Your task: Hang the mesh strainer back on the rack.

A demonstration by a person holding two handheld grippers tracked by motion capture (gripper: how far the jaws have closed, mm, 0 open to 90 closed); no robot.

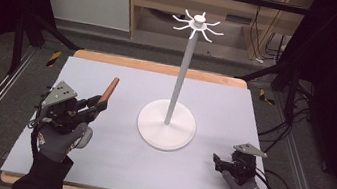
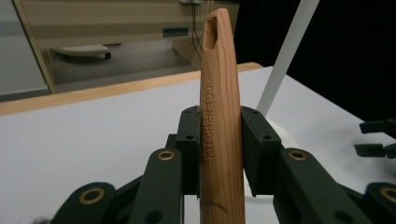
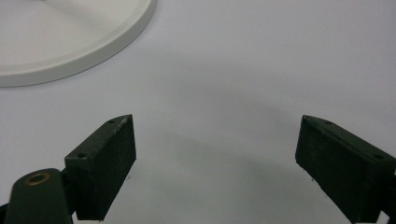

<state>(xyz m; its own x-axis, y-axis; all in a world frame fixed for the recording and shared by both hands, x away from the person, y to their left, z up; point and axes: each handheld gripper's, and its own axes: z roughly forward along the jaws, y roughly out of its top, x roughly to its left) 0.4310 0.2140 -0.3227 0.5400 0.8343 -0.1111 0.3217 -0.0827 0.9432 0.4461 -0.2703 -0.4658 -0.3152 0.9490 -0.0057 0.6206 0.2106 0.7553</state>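
A wooden kitchen tool handle (image 2: 220, 93) with "KITCHEN TOOL" burnt into it and a slot hole near its tip is clamped between the pads of my left gripper (image 2: 219, 135). In the high view the wooden handle (image 1: 110, 89) points up and away from the left gripper (image 1: 95, 105) at the table's left. A white hook stand (image 1: 185, 61) with a round base (image 1: 167, 125) and a crown of hooks (image 1: 197, 25) rises at the table's middle. My right gripper (image 1: 217, 162) rests low at the front right, and its own view shows the right gripper (image 3: 215, 163) wide open over bare mat.
The pale grey mat (image 1: 110, 166) covers a wooden table (image 1: 160, 67). Part of the stand's base (image 3: 70, 42) lies at the upper left of the right gripper view. Black frame legs and cables stand beside the table; wooden furniture is behind.
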